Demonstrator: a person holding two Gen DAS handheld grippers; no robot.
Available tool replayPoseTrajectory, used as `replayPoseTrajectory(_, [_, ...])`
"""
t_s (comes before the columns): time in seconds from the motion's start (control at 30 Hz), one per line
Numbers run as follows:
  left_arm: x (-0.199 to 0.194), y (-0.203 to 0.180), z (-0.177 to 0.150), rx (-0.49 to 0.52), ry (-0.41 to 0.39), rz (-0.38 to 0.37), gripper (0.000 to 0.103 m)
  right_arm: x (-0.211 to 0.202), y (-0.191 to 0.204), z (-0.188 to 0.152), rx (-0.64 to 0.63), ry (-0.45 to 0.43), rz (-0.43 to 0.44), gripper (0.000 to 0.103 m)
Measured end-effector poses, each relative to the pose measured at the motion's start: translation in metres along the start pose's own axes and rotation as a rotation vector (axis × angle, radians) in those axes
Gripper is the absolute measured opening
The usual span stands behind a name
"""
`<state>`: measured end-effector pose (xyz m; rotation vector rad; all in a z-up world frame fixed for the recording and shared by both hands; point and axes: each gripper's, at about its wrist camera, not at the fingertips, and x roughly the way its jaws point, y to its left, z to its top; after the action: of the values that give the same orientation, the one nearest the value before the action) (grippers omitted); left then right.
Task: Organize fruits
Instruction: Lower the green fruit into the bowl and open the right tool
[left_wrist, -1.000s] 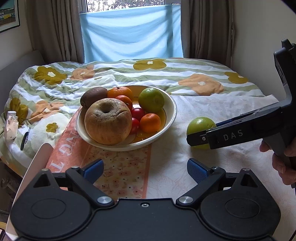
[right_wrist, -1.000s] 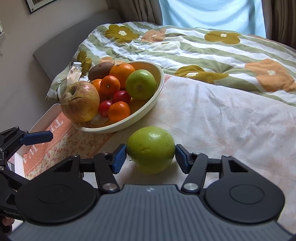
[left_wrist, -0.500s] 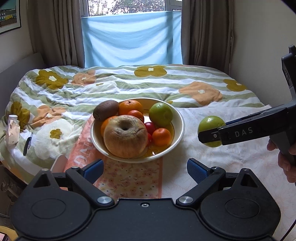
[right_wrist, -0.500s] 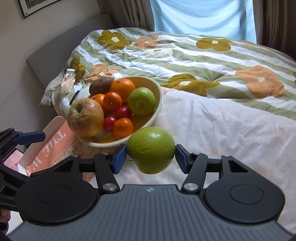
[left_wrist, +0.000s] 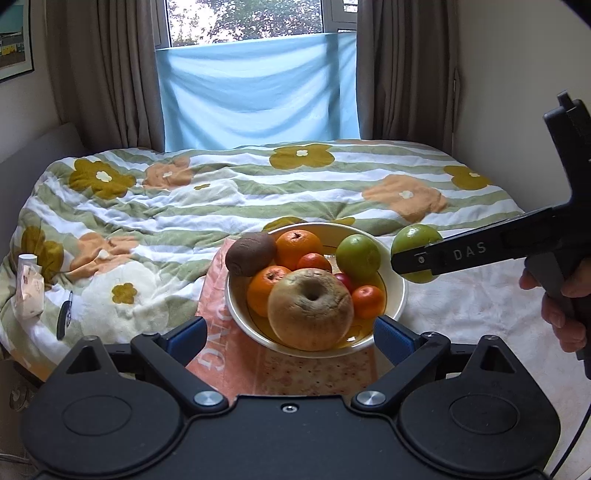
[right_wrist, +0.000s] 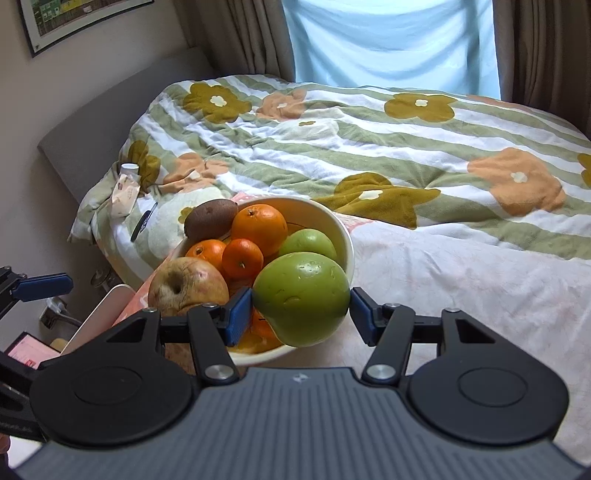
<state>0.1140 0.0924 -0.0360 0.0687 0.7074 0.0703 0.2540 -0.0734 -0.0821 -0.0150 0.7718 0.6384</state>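
You're gripping the last green apple (right_wrist: 302, 297) in your right tool (right_wrist: 301, 308), hovering beside the nearly full bowl (left_wrist: 400, 295); left tool (left_wrist: 288, 334) gaping idle

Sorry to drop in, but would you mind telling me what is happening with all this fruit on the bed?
A person is gathering fruit into a cream bowl on the bed. The right claw is shut on a green apple and holds it in the air beside the bowl's rim. The bowl already holds another green apple, oranges, a kiwi and a large wrinkled apple. The left claw is open, holding nothing, on the near side of the bowl.
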Motion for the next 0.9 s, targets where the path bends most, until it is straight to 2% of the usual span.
replayPoseTrajectory(0.23, [0.011,0.013,-0.001,0.032,0.001,-0.041,0.099,0.025,0.007,0.002,0.007,-0.006,-0.049,0.072])
replayPoseTrajectory(0.57, [0.021,0.021,-0.004,0.075,0.008,-0.100,0.099,0.039,0.014,-0.005,0.021,-0.009,-0.107,0.074])
replayPoseTrajectory(0.63, [0.021,0.021,-0.004,0.084,0.008,-0.105,0.099,0.036,0.016,-0.006,0.032,-0.024,-0.119,0.085])
replayPoseTrajectory(0.67, [0.020,0.021,-0.003,0.087,0.007,-0.109,0.099,0.034,0.018,-0.005,0.033,-0.034,-0.140,0.095])
replayPoseTrajectory(0.7, [0.018,0.021,-0.003,0.088,0.004,-0.113,0.099,0.030,0.020,-0.004,0.034,-0.049,-0.158,0.099])
replayPoseTrajectory(0.9, [0.004,0.023,0.005,0.080,-0.019,-0.136,0.099,-0.004,0.025,-0.001,0.090,-0.092,-0.174,0.099])
